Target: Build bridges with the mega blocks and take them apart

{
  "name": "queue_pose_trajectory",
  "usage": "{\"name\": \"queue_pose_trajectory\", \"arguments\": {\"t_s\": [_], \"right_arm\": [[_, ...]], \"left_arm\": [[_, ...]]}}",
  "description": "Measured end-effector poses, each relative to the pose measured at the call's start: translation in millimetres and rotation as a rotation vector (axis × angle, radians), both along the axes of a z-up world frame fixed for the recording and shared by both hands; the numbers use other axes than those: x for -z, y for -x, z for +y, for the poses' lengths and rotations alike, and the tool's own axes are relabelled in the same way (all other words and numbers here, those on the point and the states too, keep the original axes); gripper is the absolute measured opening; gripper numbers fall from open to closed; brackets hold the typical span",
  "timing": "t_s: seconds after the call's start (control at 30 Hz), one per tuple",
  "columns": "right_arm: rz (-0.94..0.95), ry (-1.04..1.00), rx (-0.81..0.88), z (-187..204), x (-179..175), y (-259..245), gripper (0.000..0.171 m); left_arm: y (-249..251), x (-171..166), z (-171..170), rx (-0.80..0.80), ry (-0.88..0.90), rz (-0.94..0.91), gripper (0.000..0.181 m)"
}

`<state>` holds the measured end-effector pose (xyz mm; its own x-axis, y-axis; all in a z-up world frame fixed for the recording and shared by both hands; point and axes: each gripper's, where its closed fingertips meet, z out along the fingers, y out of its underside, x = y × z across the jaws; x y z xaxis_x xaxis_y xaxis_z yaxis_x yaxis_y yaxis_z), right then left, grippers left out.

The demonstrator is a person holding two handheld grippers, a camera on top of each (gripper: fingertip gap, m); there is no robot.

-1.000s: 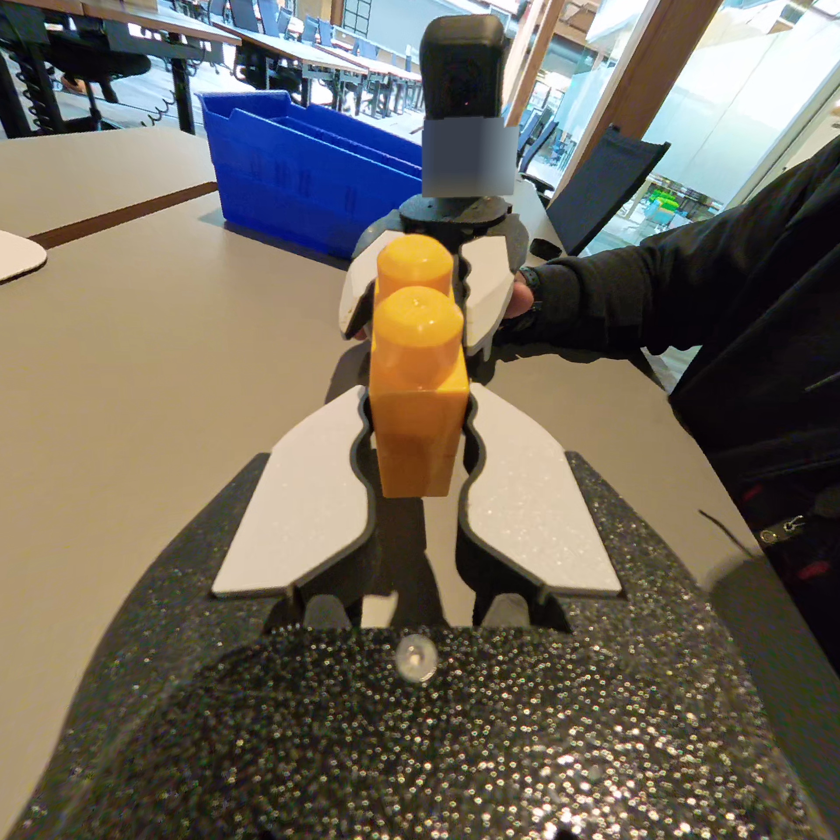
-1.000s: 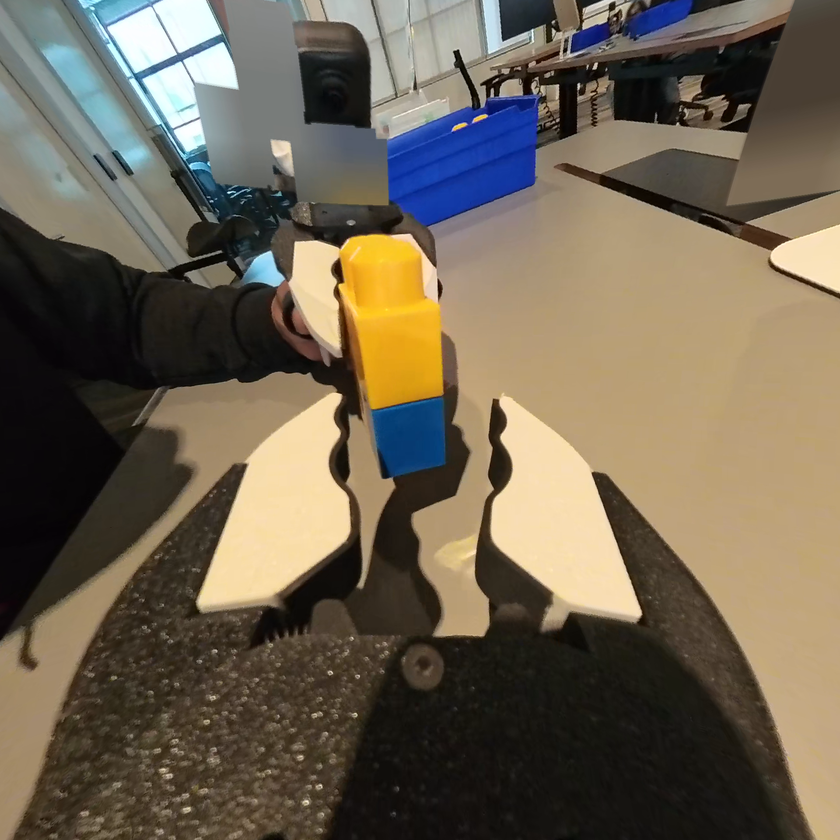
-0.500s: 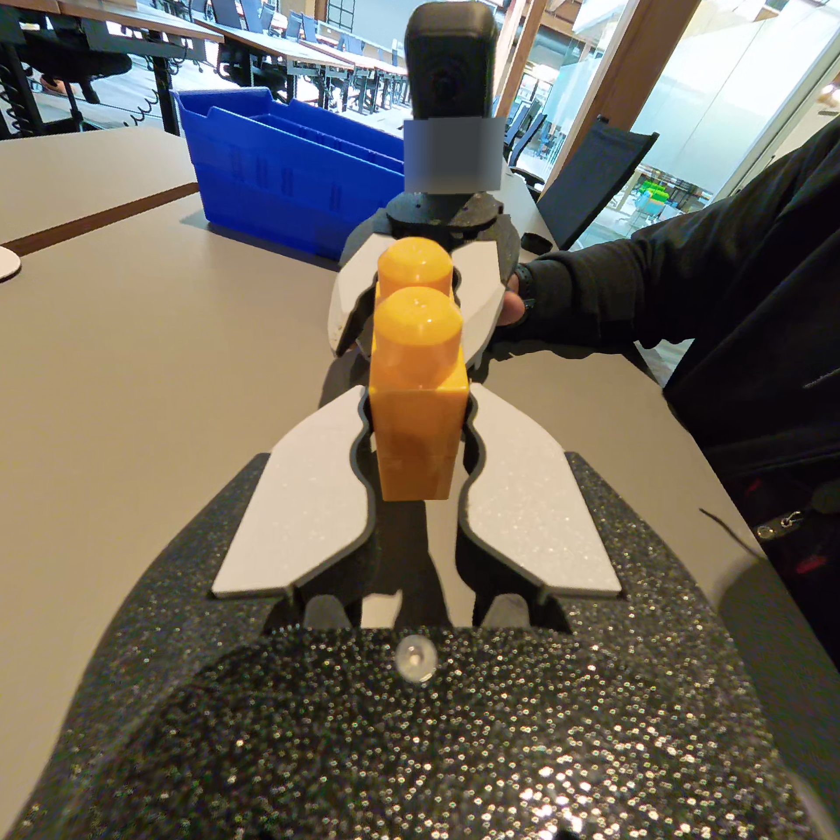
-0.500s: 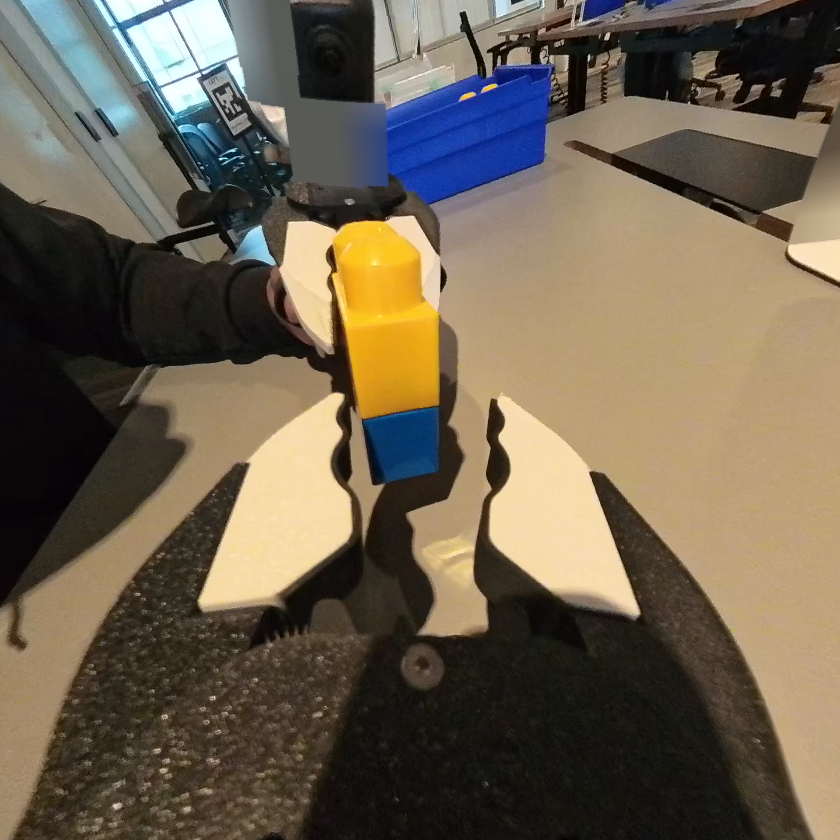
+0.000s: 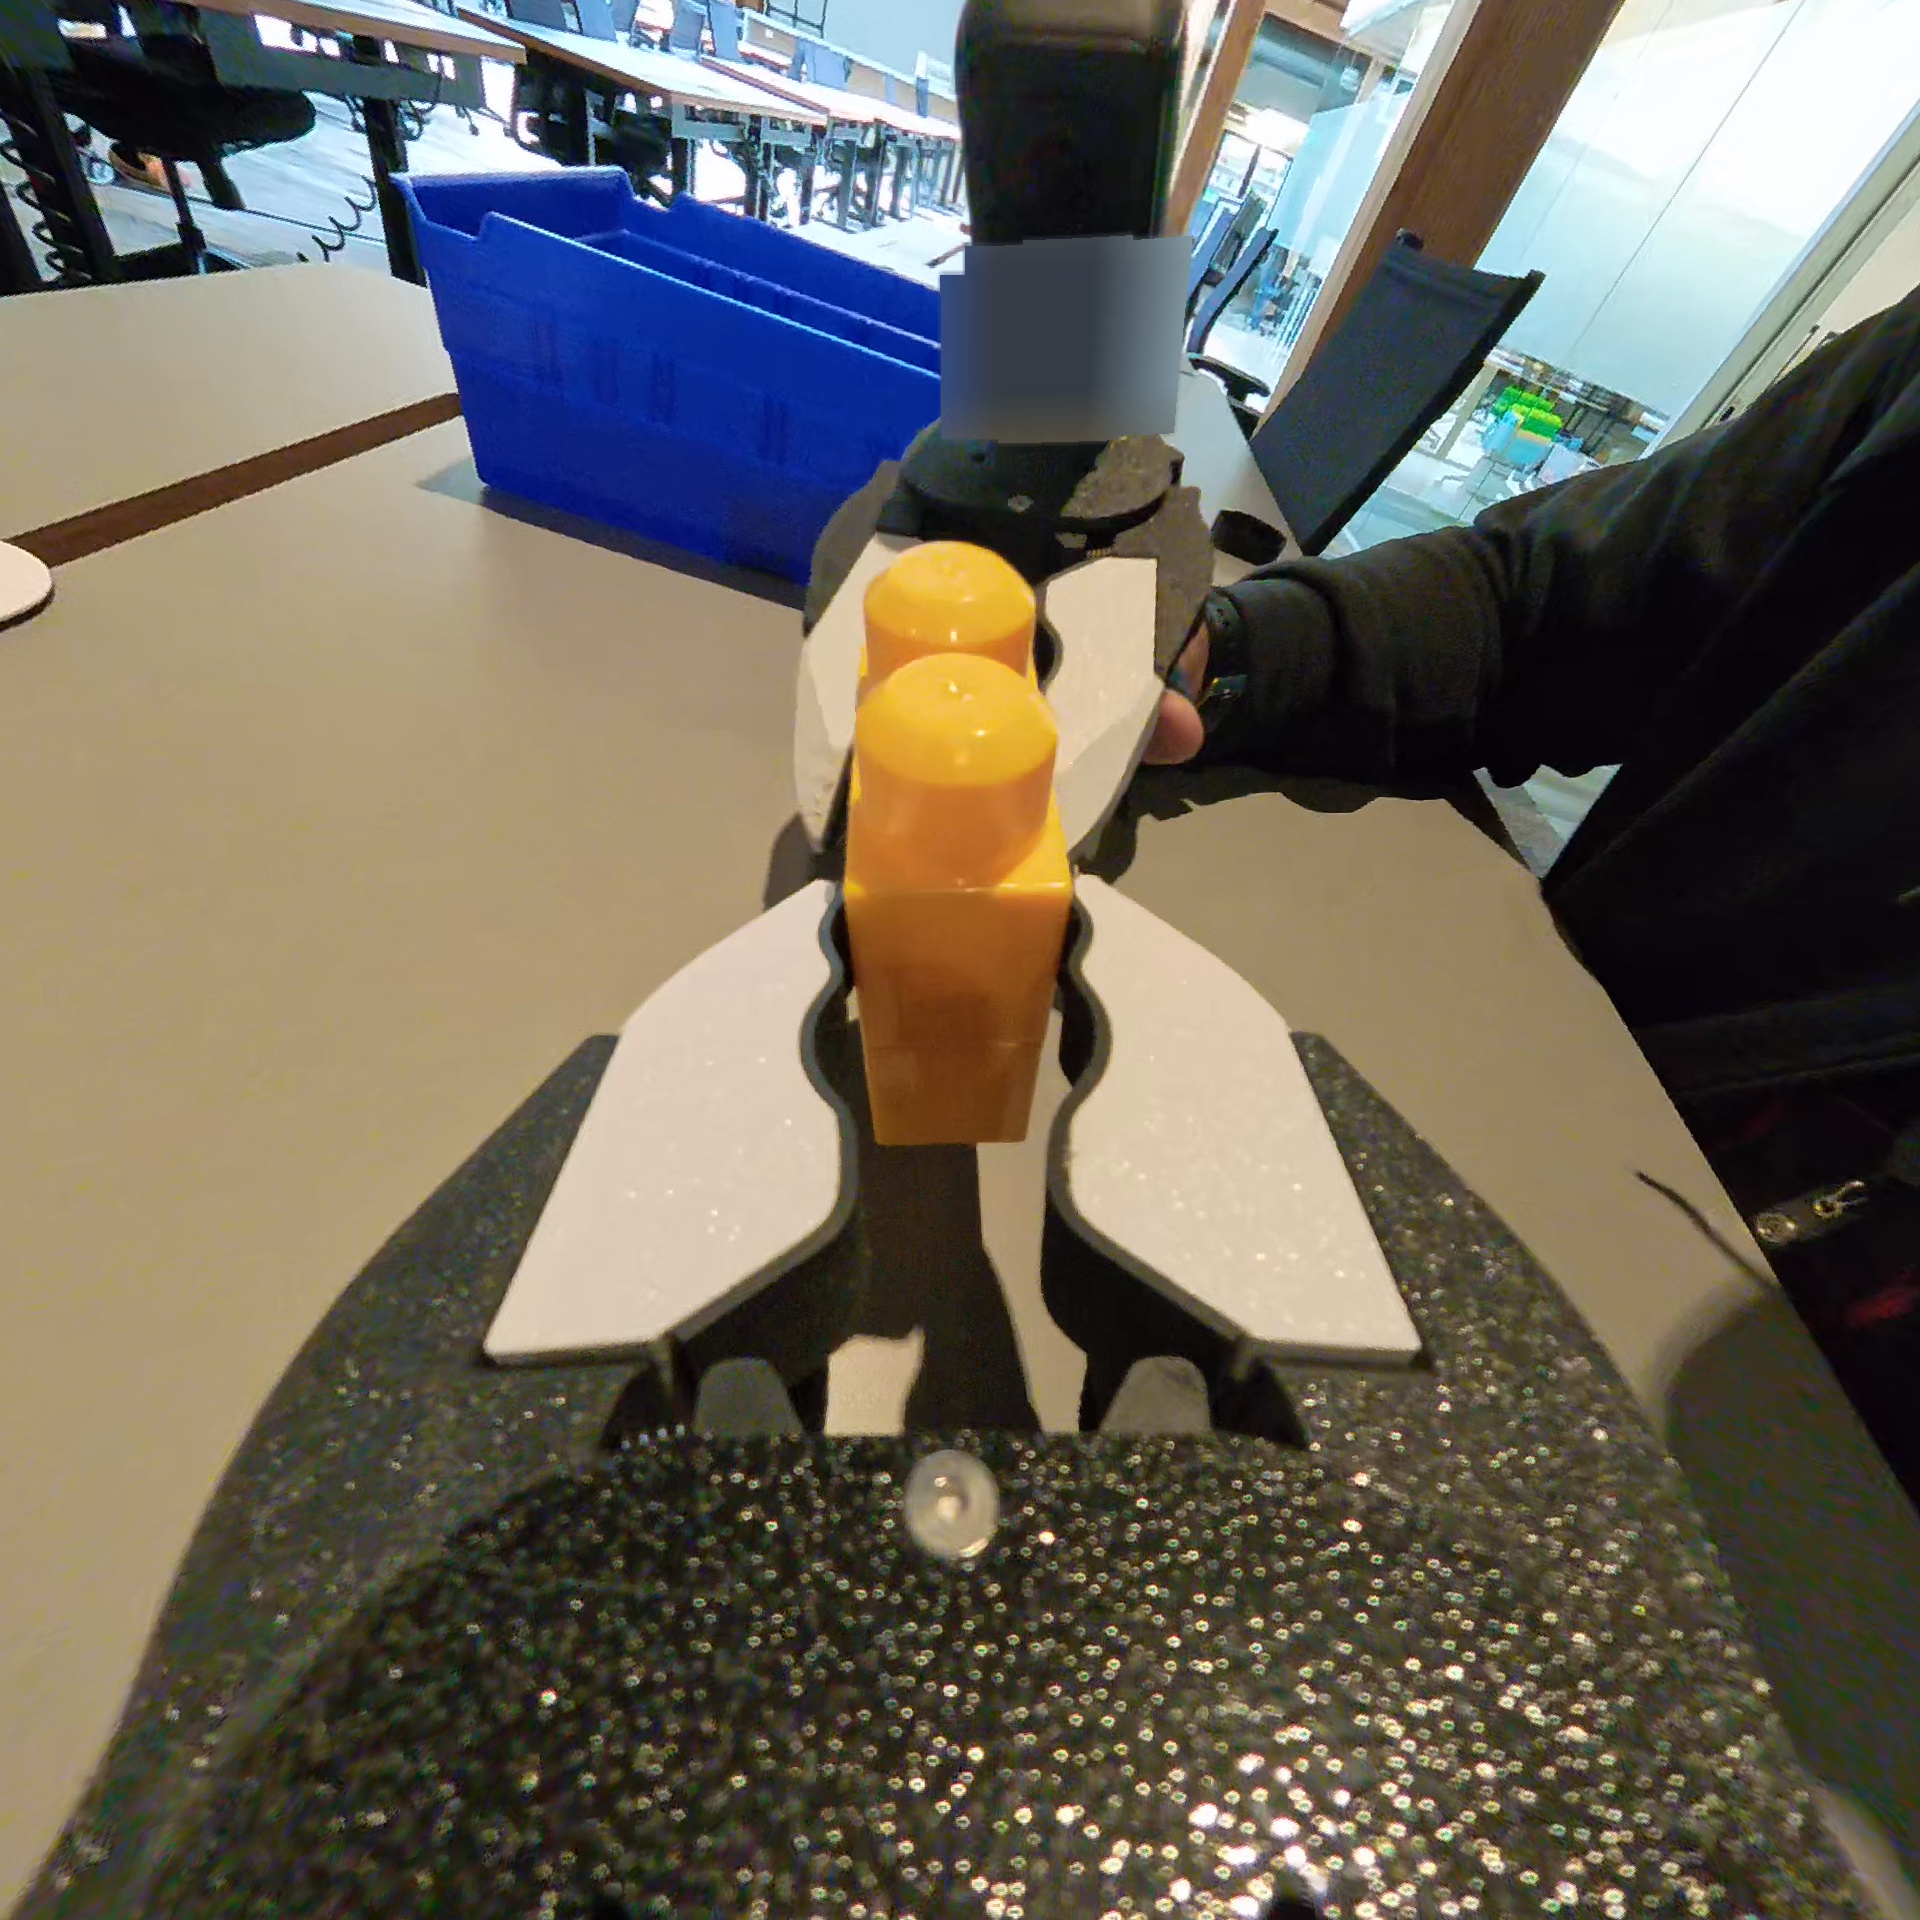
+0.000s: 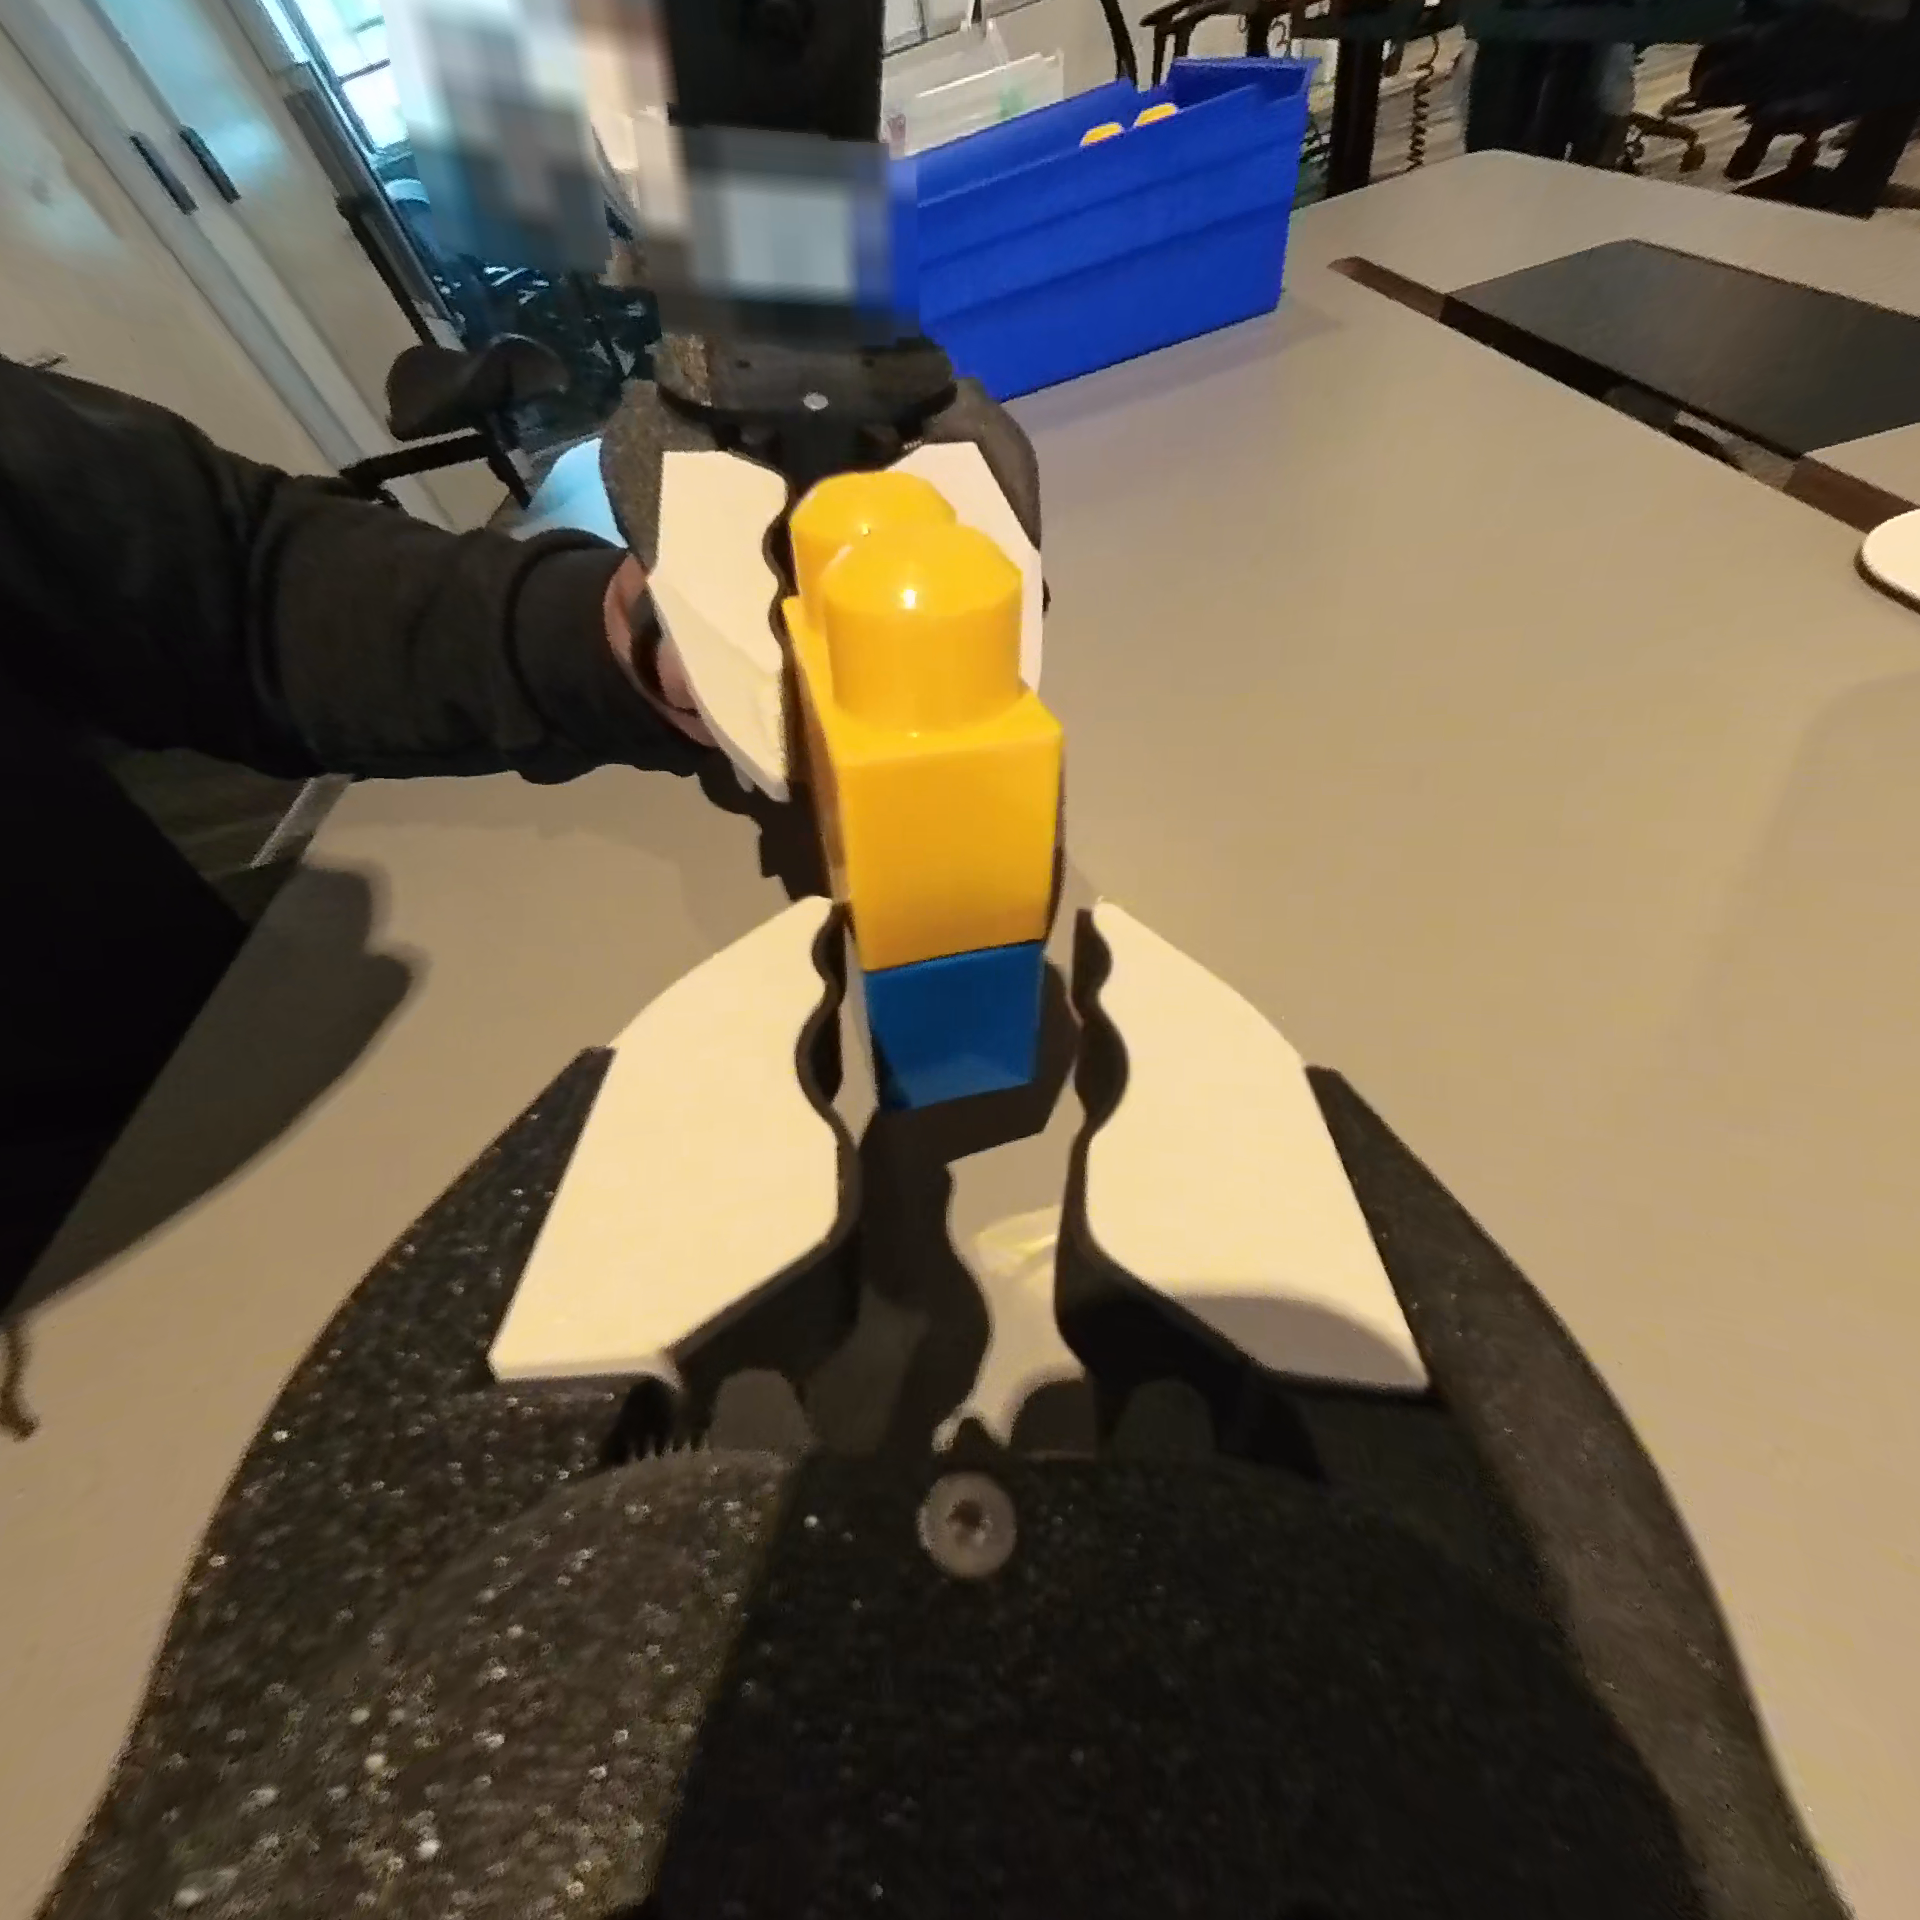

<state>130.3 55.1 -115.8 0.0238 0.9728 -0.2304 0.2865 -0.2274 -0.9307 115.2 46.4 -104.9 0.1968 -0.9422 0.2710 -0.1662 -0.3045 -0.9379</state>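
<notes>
A yellow two-stud block (image 5: pixel 956 997) is held above the grey table (image 5: pixel 364 831) by my left gripper (image 5: pixel 954 894), which is shut on its near end. In the right wrist view the same yellow block (image 6: pixel 935 810) sits on a blue block (image 6: pixel 951 1023). My right gripper (image 6: pixel 958 914) faces the left one and has closed in on the sides of the blue block at its seam with the yellow one. The blue block is hidden in the left wrist view.
A blue bin (image 5: pixel 644 416) stands at the back of the table; it also shows in the right wrist view (image 6: pixel 1091 239) with yellow blocks (image 6: pixel 1127 123) inside. A black mat (image 6: pixel 1714 332) and a white pad (image 6: pixel 1881 556) lie at the right. A person's dark sleeves hold both grippers. Less than 4 cm separates the two grippers' tips.
My right gripper's jaws, wide open before, have closed in onto the blue block. My left gripper has kept its hold on the yellow block.
</notes>
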Motion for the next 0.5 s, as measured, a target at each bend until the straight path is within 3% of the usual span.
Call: {"name": "queue_pose_trajectory", "arguments": {"t_s": [0.5], "right_arm": [[-0.028,0.008,-0.058,-8.5,3.9,0.7,0.038]], "left_arm": [[0.9,-5.3,1.1,-0.002,0.027,-0.050,0.036]]}}
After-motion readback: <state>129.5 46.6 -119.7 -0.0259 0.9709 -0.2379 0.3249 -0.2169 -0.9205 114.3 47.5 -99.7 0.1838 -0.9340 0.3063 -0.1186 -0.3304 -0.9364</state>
